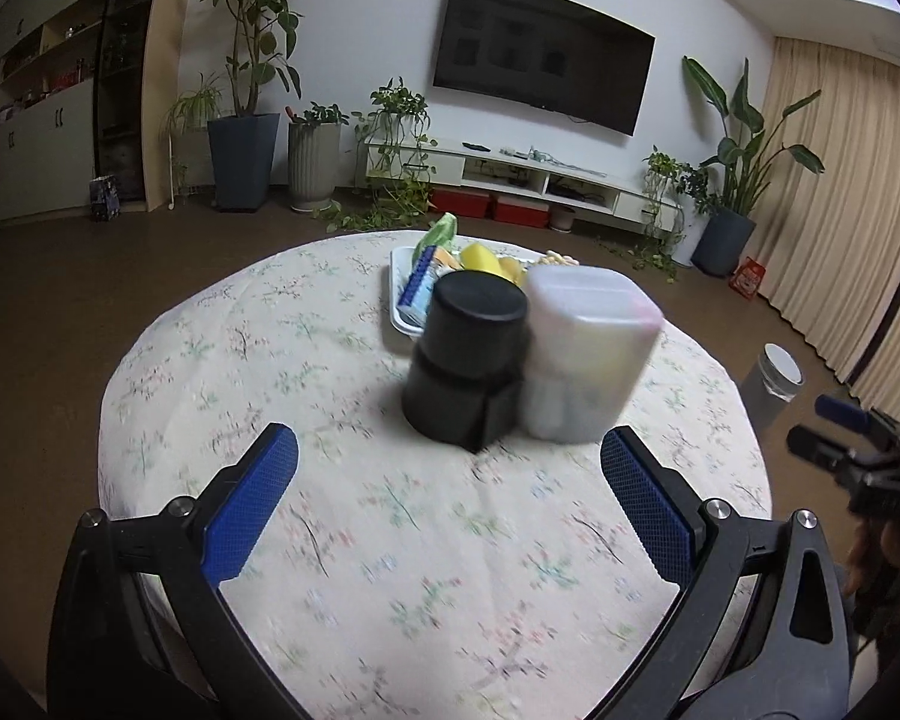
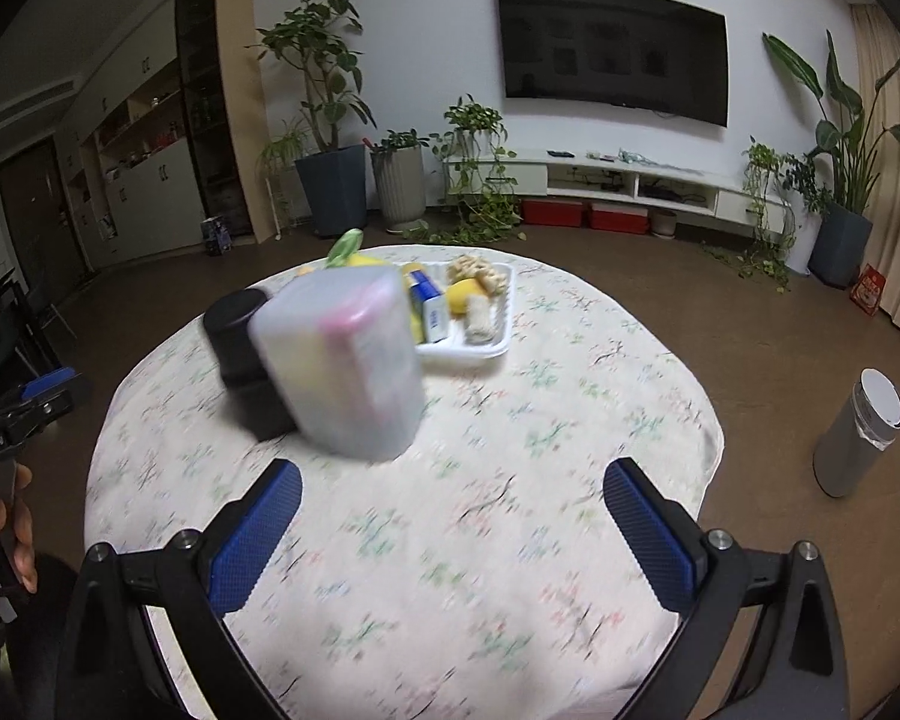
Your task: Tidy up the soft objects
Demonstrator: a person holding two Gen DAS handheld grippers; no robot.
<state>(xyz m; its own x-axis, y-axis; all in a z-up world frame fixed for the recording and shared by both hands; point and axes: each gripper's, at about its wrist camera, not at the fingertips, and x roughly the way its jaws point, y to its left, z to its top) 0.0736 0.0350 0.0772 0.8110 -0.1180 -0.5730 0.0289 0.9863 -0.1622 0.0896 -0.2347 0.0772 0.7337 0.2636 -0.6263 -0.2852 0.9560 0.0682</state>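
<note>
A black round container [image 1: 468, 354] and a frosted plastic lidded container [image 1: 588, 354] stand side by side in the middle of the round table. Behind them a white tray [image 2: 498, 348] holds several soft items: a yellow piece [image 2: 465, 295], a blue and white pack [image 2: 429, 306], a beige knobbly piece [image 2: 477, 273] and a green piece [image 1: 441, 229]. My left gripper [image 1: 450, 456] is open and empty, short of the containers. My right gripper [image 2: 453, 489] is open and empty, to the right of the frosted container [image 2: 342, 366].
The table has a floral cloth [image 1: 390, 540]. A grey cylindrical bin [image 2: 858, 432] stands on the floor at the right. Potted plants, a TV and a low cabinet line the far wall. The right gripper shows at the left wrist view's right edge [image 1: 840, 432].
</note>
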